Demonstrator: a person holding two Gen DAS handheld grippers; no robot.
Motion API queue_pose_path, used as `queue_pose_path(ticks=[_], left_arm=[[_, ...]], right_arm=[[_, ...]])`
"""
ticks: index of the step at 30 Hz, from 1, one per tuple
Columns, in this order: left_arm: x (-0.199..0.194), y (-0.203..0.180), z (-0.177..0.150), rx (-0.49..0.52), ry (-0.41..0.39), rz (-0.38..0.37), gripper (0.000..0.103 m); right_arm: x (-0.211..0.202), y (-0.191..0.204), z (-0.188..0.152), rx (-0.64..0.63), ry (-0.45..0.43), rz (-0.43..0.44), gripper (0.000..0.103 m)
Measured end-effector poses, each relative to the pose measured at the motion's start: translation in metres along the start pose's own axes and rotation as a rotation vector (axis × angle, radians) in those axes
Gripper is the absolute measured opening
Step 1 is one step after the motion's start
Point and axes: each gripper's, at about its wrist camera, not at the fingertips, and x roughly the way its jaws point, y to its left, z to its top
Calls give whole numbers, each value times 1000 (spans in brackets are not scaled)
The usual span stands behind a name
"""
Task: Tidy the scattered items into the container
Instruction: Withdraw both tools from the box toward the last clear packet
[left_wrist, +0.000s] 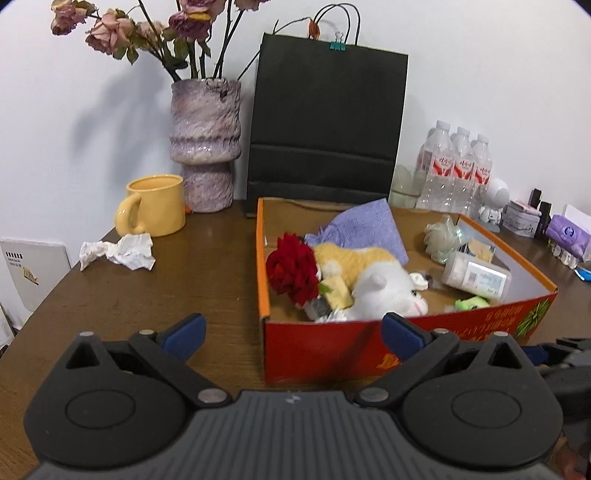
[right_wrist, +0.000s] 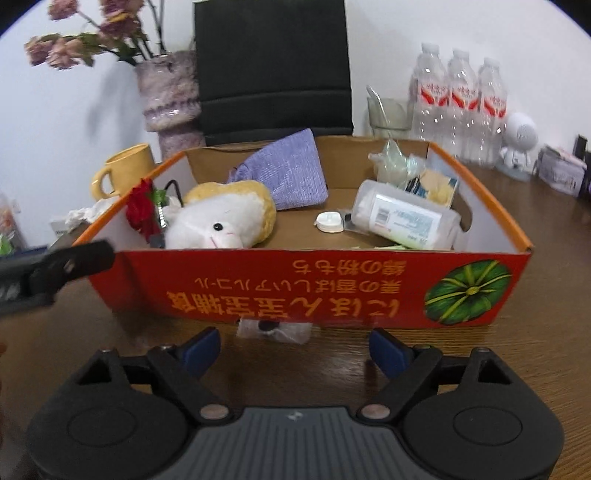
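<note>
A: Looking along your right gripper (right_wrist: 295, 347), you have the small clear packet (right_wrist: 274, 331) dead ahead, lying flat on the wooden table (right_wrist: 480, 354) against the near wall of the red cardboard box (right_wrist: 332, 284), its long axis parallel to that wall.

B: And your left gripper (left_wrist: 293, 330)?

A: Farther off, by the box's left corner. Both tongs are spread wide, holding nothing.

B: So your right is nearer. Anything else outside?

A: A crumpled white paper (left_wrist: 118, 253), left of the box, before the glossy yellow mug (left_wrist: 153, 210). Inside the box: a fluffy plush toy (right_wrist: 221, 218), a red fabric rose (left_wrist: 293, 269), a clear plastic bottle (right_wrist: 404, 218).
</note>
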Motion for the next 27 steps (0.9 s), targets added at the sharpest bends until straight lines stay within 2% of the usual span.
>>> queue_pose_path(ticks=[2,8,9,10,15,17,22,27], left_arm=[[1,4,-1,-1,16,1,103],[2,8,-8,-6,58,-25,103],[2,8,-8,-7,61,-27,103],[2,9,-9,-9,64,-27,103],[3,7,-14,-8,81,-22,103],[2,6,-15,-9,81,-22,103],[1,5,-16,-8,81,-26,103],[-1,3,-20,-15,90,-32,103]], right_arm=[[5,5,2,6,0,-7,85],[14,17,2,-12,0,-50,71],[14,18,1,-18,-1,-55,62],[14,18,1,-25,-4,-60,46],[6,17,-4,-35,-10,-49,35],[2,17,-6,-36,-19,-32,6],[-4,17,-11,-34,-6,11,0],[-16,11,-16,-16,-36,21,1]])
